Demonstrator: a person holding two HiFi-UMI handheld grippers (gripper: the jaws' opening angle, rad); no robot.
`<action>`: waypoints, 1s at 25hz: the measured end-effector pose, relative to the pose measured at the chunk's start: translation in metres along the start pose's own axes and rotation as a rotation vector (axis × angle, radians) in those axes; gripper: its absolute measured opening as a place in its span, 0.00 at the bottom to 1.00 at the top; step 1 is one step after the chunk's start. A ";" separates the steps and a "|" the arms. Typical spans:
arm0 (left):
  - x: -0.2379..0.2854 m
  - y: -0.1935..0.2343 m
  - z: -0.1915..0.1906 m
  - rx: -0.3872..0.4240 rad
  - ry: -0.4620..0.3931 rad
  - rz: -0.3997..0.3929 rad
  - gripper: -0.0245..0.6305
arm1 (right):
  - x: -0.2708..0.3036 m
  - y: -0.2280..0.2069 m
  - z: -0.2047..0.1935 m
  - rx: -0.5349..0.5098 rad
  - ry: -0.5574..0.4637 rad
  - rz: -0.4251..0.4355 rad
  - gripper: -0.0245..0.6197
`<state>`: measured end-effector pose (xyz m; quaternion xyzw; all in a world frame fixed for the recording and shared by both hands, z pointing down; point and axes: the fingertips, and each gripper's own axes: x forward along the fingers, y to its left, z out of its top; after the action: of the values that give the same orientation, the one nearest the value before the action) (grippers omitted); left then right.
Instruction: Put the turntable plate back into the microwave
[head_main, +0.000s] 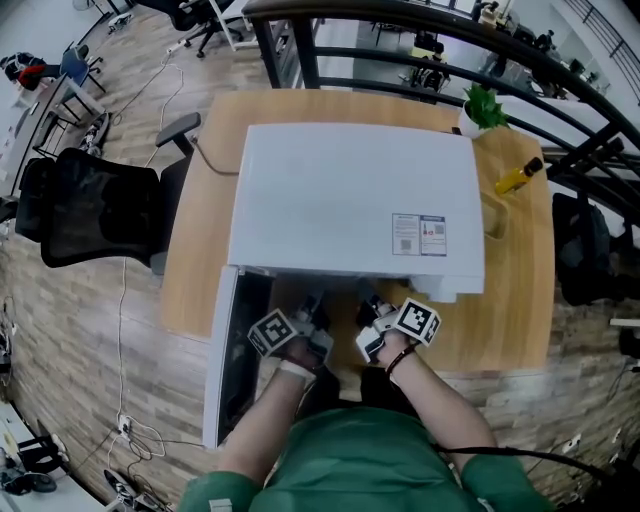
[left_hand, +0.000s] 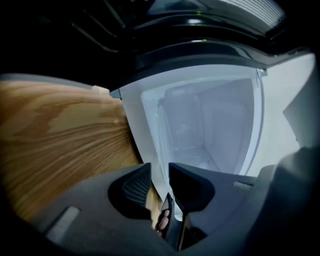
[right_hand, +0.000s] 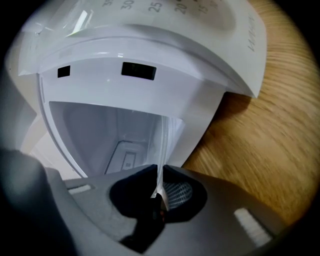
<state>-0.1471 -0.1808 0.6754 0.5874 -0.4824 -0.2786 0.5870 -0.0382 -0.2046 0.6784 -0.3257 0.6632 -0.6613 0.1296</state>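
Head view, microwave (head_main: 340, 200) on wooden table (head_main: 520, 300), black chair (head_main: 95, 205), plank floor (head_main: 60, 330)

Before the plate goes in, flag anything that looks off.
The glass turntable plate is gripped on one side only: the right gripper pinches its rim, while the left gripper stands open around it.

My forearms reach forward side by side; my left gripper (left_hand: 160, 172) has jaws apart, my right gripper (right_hand: 159, 175) pinches the turntable plate (right_hand: 164, 140).
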 end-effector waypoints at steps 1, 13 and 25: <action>0.000 -0.001 -0.001 0.012 0.001 0.003 0.20 | 0.000 0.000 0.001 0.000 -0.003 -0.003 0.10; 0.007 -0.004 0.008 -0.025 -0.019 -0.007 0.10 | -0.005 0.000 0.013 -0.028 -0.032 -0.061 0.10; 0.009 -0.009 0.009 0.006 0.008 -0.007 0.11 | 0.000 0.003 0.014 -0.009 -0.033 -0.070 0.09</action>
<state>-0.1497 -0.1945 0.6673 0.5921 -0.4788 -0.2769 0.5862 -0.0309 -0.2159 0.6745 -0.3602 0.6519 -0.6571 0.1160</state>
